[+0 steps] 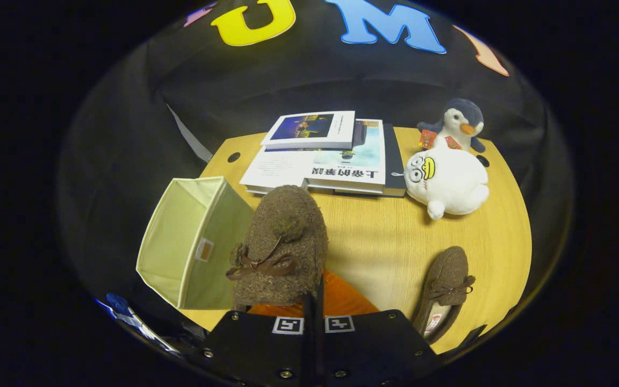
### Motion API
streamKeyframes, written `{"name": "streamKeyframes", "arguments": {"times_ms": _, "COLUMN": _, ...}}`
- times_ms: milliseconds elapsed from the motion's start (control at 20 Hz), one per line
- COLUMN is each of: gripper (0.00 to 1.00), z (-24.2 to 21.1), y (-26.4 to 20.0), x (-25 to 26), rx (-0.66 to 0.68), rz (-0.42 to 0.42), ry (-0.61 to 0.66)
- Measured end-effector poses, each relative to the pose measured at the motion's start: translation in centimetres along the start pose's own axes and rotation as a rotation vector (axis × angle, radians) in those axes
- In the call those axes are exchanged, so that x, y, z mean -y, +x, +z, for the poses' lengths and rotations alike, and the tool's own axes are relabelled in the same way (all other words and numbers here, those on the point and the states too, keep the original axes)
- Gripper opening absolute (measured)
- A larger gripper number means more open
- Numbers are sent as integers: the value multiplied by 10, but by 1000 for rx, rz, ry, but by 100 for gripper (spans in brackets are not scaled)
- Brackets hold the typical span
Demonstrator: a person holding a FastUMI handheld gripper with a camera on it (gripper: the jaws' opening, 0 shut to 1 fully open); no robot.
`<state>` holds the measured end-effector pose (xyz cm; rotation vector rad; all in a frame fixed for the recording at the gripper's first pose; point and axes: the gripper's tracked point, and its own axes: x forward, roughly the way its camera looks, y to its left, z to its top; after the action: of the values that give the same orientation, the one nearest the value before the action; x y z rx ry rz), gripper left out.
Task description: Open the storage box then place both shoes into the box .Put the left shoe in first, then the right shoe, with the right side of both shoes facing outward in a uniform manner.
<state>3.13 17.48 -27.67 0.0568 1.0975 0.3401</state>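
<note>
Brown fuzzy fabric shoe with bow [282, 244]: held raised, gripper [314, 301] pinched together on its heel rim; light, soft, floppy. Pale green fabric storage box [191, 242], open, at nine o'clock. Second matching shoe [445, 287] on tabletop [374, 236], three o'clock.

The wooden table [384, 236] carries books [325, 156], 2 plush toys [446, 180], 1 shoe [444, 290] and a box [191, 247].

Heel of the held shoe [280, 242] hidden behind the closed jaws of the gripper [313, 306], fingertips buried under it. Second shoe [444, 290] at two o'clock cut off at its heel. Storage box [194, 242] interior partly unseen. Book [342, 166] print too small.
</note>
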Motion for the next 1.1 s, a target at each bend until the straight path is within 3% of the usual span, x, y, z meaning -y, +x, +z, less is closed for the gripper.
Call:
{"name": "streamKeyframes", "arguments": {"times_ms": 150, "gripper": 0, "z": 20, "y": -8, "x": -34, "rx": -2, "rz": 74, "ry": 3}}
{"name": "streamKeyframes", "arguments": {"times_ms": 550, "gripper": 0, "z": 69, "y": -3, "x": -123, "rx": 21, "rz": 178, "ry": -89}}
{"name": "streamKeyframes", "arguments": {"times_ms": 1100, "gripper": 0, "z": 49, "y": 49, "x": -218, "rx": -105, "rz": 230, "ry": -196}}
